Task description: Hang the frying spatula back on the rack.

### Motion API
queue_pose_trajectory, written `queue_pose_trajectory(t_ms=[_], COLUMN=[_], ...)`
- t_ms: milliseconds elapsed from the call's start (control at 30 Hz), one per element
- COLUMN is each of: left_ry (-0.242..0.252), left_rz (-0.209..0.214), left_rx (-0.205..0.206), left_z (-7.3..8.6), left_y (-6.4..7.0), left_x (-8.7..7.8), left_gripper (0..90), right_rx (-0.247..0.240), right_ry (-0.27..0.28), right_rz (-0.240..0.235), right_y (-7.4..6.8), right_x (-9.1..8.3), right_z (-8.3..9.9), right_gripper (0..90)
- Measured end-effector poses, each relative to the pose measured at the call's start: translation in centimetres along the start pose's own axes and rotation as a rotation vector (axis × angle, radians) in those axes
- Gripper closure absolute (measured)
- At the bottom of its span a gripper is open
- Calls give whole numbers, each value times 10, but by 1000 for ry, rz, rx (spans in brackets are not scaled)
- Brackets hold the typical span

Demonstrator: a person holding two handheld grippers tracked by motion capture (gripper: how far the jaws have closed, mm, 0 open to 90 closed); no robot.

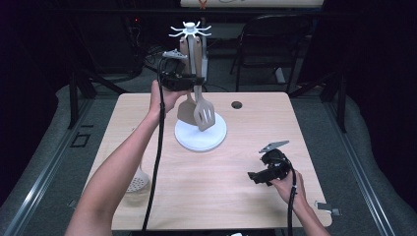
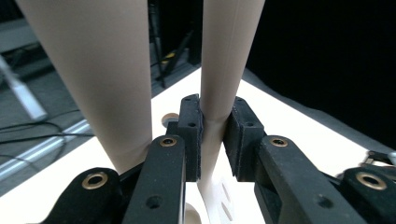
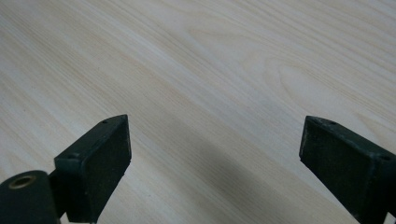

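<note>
Skimmer (image 1: 138,182) lies at the table's (image 1: 246,206) left edge, near the front-left corner, partly hidden behind the person's left forearm; nothing grips it, likely waiting its turn for the rack.

Left gripper (image 1: 196,79) is raised over the far-centre of the table, jaws pinching the slotted spatula (image 1: 203,114) by its beige handle, as the left gripper view shows (image 2: 219,70). Grip sits mid-handle so the blade hangs straight down over the rack's white round base (image 1: 189,138), top end up near the hook crown (image 1: 190,30); probably hanging it or lifting it off, cannot tell which. A second beige utensil (image 1: 186,109) hangs just beside it on the left, close enough to bump.

Right gripper (image 1: 255,177) rests low near the table's front-right corner, jaws spread wide over bare wood (image 3: 210,70), holding nothing, parked clear of the rack.
</note>
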State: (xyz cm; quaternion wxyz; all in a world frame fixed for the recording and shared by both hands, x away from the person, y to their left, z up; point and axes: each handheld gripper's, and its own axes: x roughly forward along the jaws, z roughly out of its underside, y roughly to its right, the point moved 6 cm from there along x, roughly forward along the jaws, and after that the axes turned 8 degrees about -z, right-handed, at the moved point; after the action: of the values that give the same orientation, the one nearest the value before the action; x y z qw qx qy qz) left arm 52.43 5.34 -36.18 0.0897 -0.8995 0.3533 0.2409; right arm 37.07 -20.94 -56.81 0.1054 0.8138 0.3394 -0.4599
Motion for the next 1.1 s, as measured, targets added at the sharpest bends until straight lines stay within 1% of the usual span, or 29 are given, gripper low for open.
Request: queue_pose_trajectory(t_ms=[100, 200, 267, 300, 333, 367, 400, 433, 467, 533, 567, 667, 733, 767, 867, 933, 1067, 1100], left_ry=[3, 0, -1, -4, -8, -13, -15, -17, -17, -25, -24, -51, -60, -78, -95, -98, -70, -64], left_rz=[-36, -58, -57, -53, -59, -62, -61, -56, -51, -31, -33, -2, 3, 14, 22, 21, 3, -5], left_rx=[6, 11, 11, 13, 18, 24, 21, 18, 20, 20, 24, 36, 40, 55, 78, 84, 82, 81], left_z=[0, 1, 1, 2, 2, 3, 3, 4, 5, 7, 8, 13, 15, 18, 23, 24, 22, 21], left_y=[2, 3, 3, 5, 6, 7, 8, 9, 10, 12, 13, 16, 17, 19, 21, 20, 14, 12], left_x=[0, -1, -3, -3, -5, -6, -7, -8, -10, -13, -14, -19, -21, -24, -31, -36, -46, -48], left_gripper=[775, 769, 748, 721, 683, 651, 619, 585, 573, 545, 534, 536, 538, 541, 577, 612, 686, 700], right_rx=[-1, 0, -2, -1, 8, 7, 5, 5, -7, -1, -4, -11, -8, -9, -10, -12, -10, -17], right_ry=[1, 4, 5, 5, 20, 19, 17, 16, -2, 8, 11, 2, 7, -4, -4, -6, 7, -3], right_rz=[0, -3, -6, -4, -16, -13, -15, -16, -9, -14, -24, -18, -25, -15, -16, -18, -30, -23], right_y=[0, -1, -1, -2, -3, -3, -3, -3, -2, -3, -4, -4, -4, -4, -4, -4, -5, -5], right_x=[0, 0, 0, 0, 1, 1, 1, 1, 1, 2, 2, 2, 2, 2, 3, 3, 5, 5], right_z=[0, 0, -1, -1, -1, -1, -1, -1, 0, -1, -1, -1, -1, -1, 0, 0, -1, -1], right_gripper=[86, 84, 84, 84, 84, 84, 84, 84, 84, 84, 84, 84, 84, 84, 84, 85, 86, 86])
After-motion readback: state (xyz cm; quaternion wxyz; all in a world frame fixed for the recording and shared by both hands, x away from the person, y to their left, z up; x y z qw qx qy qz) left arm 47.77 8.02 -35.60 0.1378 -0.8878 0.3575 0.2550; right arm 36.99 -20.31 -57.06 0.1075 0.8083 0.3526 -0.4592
